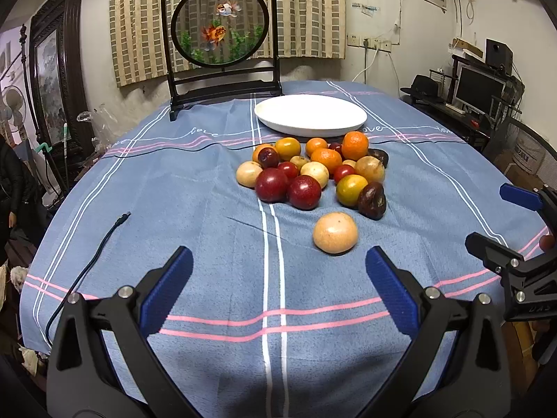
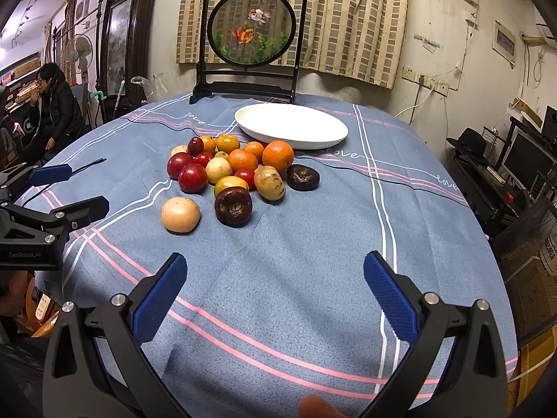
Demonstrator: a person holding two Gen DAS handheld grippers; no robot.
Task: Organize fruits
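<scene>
A pile of fruit (image 1: 313, 170) (image 2: 236, 167) lies mid-table: oranges, red plums, pale yellow fruits and dark purple ones. One pale round fruit (image 1: 335, 232) (image 2: 180, 214) sits apart at the pile's near side. Behind the pile stands an empty white plate (image 1: 311, 115) (image 2: 291, 126). My left gripper (image 1: 278, 264) hovers open over bare cloth just short of the lone pale fruit, nothing between its fingers. My right gripper (image 2: 275, 271) is open too, over the cloth to the right of the pile. Each gripper shows in the other's view: the right gripper (image 1: 504, 216), the left gripper (image 2: 73, 188).
A blue striped tablecloth (image 1: 195, 202) covers the round table. A dark framed goldfish screen (image 1: 222, 41) (image 2: 250, 38) stands at the back. A black cable (image 1: 94, 254) lies on the left of the cloth. A person in dark clothes (image 2: 52, 111) sits far left; a desk with a monitor (image 2: 522, 160) stands right.
</scene>
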